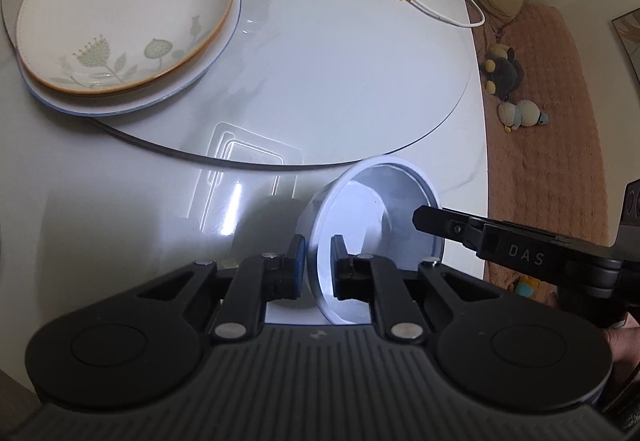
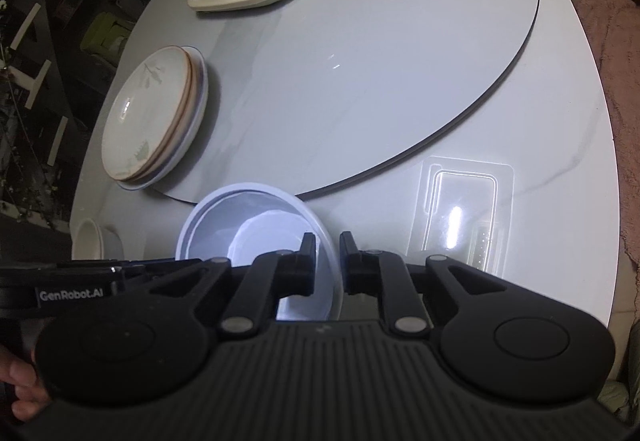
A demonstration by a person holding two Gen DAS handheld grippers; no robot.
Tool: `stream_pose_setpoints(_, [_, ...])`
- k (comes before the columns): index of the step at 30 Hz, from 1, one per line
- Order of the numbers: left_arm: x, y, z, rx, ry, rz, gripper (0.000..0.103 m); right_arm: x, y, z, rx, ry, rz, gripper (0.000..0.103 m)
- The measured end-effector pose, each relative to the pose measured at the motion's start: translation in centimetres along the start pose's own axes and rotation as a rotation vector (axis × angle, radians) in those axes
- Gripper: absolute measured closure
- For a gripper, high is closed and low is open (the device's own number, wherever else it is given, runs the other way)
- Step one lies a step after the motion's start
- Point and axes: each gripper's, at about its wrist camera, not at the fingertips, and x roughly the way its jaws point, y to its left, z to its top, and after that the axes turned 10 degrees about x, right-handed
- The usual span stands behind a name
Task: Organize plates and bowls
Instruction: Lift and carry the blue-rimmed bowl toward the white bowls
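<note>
Two tools grip one pale blue bowl [image 1: 372, 209] by opposite sides of its rim, tilted above the white desk [image 1: 120, 209]. The left tool [image 1: 318, 265] is clamped on the rim nearest its camera; the right tool [image 2: 328, 261] is clamped on the far side. Beyond the bowl lies the round turntable [image 2: 360, 81], where a flower-patterned plate [image 1: 124, 13] sits stacked on a blue-edged plate [image 1: 120, 107]. A clear plastic tray [image 2: 464, 209] lies just beside the turntable's near edge.

plates [image 1: 124, 13]: 2 (stacked) | bowls [image 2: 256, 225]: 2 | grippers [image 1: 318, 269]: 2
</note>
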Motion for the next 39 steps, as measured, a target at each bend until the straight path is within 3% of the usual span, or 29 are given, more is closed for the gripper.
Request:
stream_pose_setpoints(6, [-4.1,0.5,-1.4,-0.025,-0.054,0.023,0.089,-1.6,2.9,-1.4,-0.035,-0.02,0.036,0.088])
stream_pose_setpoints(20, [-12.8,6.1,-4.5,-0.09,-0.174,0.006,0.089,-2.3,10.3,-4.9,-0.07,-0.037,0.06,0.088])
stream_pose_setpoints(35, [-17.2,10.8,-5.0,-0.015,-0.237,-0.007,0.088,-1.6,16.7,-7.5,-0.048,-0.064,-0.004,0.087])
stream_pose_setpoints(39, [-18.0,12.6,-5.0,-0.027,-0.253,-0.042,0.089,-1.5,18.1,-7.7,-0.051,-0.078,-0.011,0.087])
